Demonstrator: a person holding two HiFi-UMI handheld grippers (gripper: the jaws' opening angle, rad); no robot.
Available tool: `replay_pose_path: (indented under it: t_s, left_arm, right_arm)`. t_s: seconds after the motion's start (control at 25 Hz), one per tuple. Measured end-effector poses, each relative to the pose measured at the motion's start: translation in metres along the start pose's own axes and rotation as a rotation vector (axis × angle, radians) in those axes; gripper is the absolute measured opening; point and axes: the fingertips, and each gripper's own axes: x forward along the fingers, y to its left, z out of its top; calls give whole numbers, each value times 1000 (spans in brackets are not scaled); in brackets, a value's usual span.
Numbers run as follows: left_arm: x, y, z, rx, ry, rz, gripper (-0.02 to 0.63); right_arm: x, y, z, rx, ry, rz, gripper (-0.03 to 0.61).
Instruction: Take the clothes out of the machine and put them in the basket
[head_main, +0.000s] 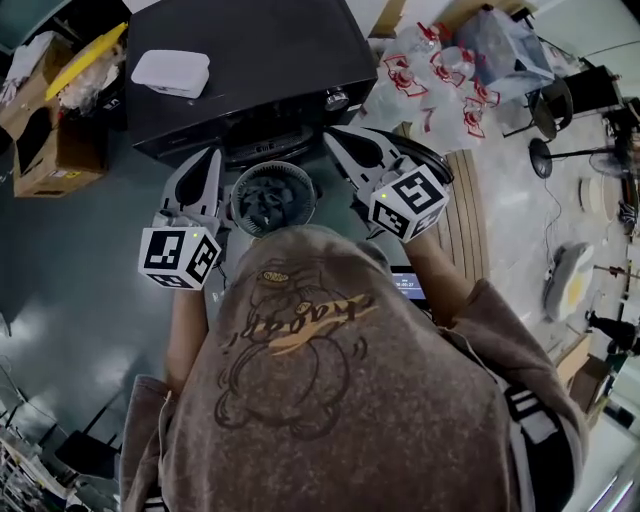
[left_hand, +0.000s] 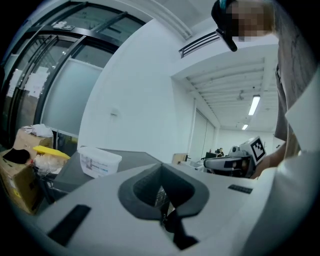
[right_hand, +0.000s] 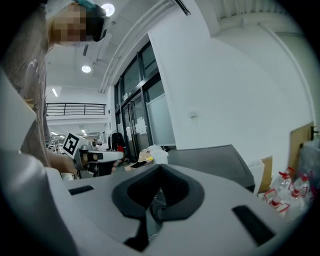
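No clothes visible in any view; judging by the task, they're inside the round drum port (head_main: 272, 198) on the black machine (head_main: 250, 60). Expect soft, limp, light fabric, heavier if damp. Pinch a bunched fold and watch for snagging at the rim. Both closed and empty: left claw (left_hand: 162, 200), right claw (right_hand: 152, 197), flanking the port. Basket not in view.

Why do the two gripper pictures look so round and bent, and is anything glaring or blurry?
Left gripper view: wide lens bends the wall, corners go black. Right gripper view: same bending, ceiling lamp glares white. Head view: sharp, pale sheen on the floor.
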Motion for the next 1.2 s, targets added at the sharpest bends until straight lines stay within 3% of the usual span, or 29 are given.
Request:
replay_pose_path:
  t_s: [0.28,1.2]
  left_arm:
    - [19,-8,-9,3,24,-33,6]
    - [20,11,-5,-26,20,18,6]
  right_arm:
    - [8,1,-12,-37,27,-5,-5]
    - [25,-5,-4,-23,-15,-31,-5]
